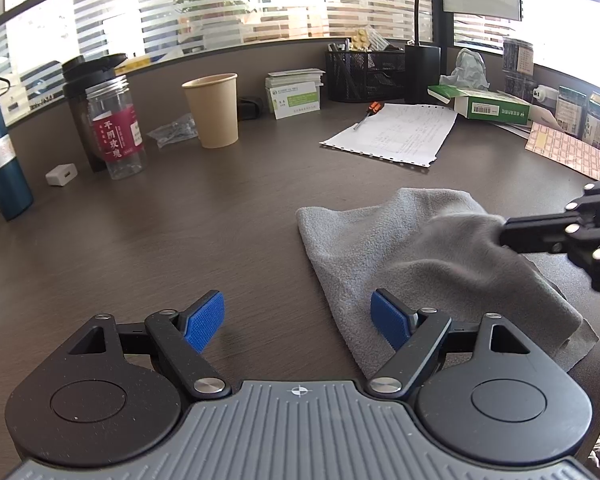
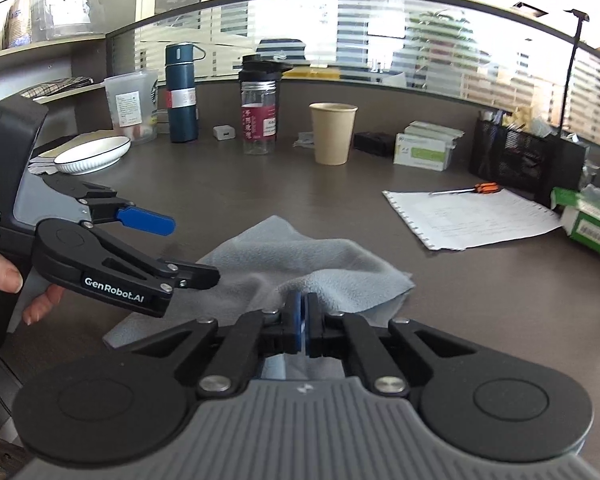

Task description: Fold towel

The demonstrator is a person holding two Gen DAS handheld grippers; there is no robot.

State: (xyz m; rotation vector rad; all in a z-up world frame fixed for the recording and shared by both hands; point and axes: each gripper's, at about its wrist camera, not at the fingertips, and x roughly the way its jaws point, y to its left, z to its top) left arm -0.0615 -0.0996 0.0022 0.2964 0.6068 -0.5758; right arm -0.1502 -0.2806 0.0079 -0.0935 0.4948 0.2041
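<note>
A grey towel (image 1: 400, 248) lies rumpled on the dark desk, right of centre in the left wrist view; it also shows in the right wrist view (image 2: 284, 256). My left gripper (image 1: 298, 322) is open and empty, its blue pads just above the desk, the right pad at the towel's near left edge. My right gripper (image 2: 301, 320) is shut on a fold of the towel and lifts it slightly; it enters the left wrist view from the right (image 1: 504, 234). The left gripper shows at the left of the right wrist view (image 2: 188, 248).
A paper cup (image 1: 214, 110), clear jar (image 1: 118, 132), blue flask (image 1: 0, 160) and white charger (image 1: 61, 175) stand at the back left. A printed sheet (image 1: 396, 132) with a screwdriver, a tissue box (image 1: 488, 106) and a mesh organizer (image 1: 366, 74) sit at the back right. A white plate (image 2: 92, 154) sits far left.
</note>
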